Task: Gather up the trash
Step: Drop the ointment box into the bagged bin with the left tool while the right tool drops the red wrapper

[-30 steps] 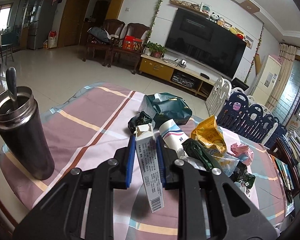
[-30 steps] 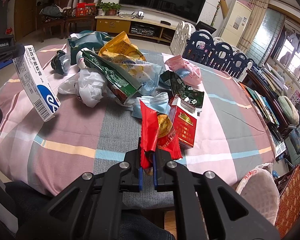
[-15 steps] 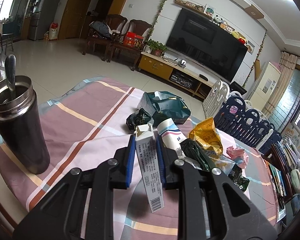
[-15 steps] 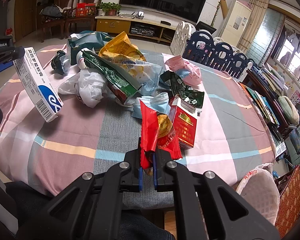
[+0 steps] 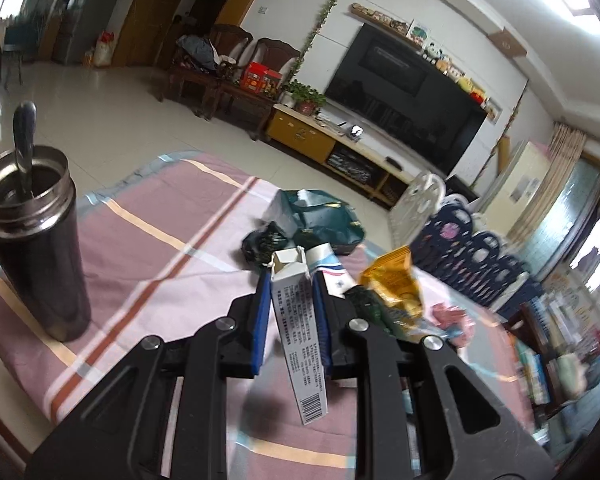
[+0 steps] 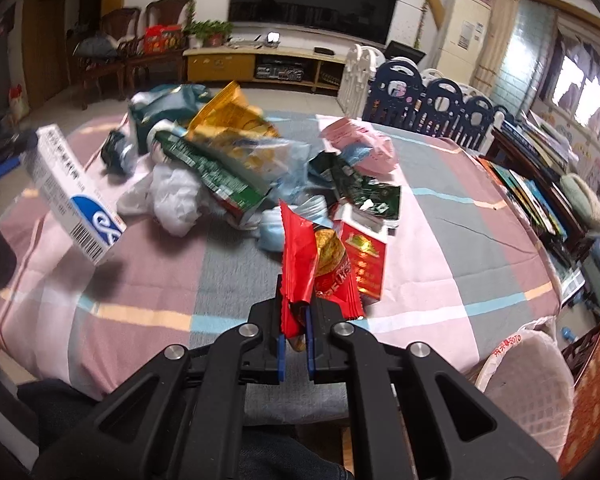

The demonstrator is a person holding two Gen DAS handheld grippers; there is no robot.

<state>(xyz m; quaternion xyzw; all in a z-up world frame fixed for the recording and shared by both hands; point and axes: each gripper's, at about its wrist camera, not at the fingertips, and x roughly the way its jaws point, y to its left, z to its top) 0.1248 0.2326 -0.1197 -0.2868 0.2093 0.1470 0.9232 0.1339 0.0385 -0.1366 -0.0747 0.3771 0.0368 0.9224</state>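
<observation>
My left tongs (image 5: 290, 288) pinch a white carton (image 5: 296, 332) near its open top, clear of the tabletop (image 5: 140, 248). It looks light and crushable. My right tongs (image 6: 294, 312) pinch a red wrapper (image 6: 300, 264) by its lower edge above the tabletop; thin, limp, likely slippery.

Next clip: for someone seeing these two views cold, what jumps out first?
Each pair of tongs already grips a piece of trash: the left tongs pinch a white carton with a barcode, the right tongs a red snack wrapper. Behind them a heap of wrappers and bags sprawls over the middle of the striped tablecloth. A dark steel flask with a spoon in it stands apart at the left edge.
</observation>
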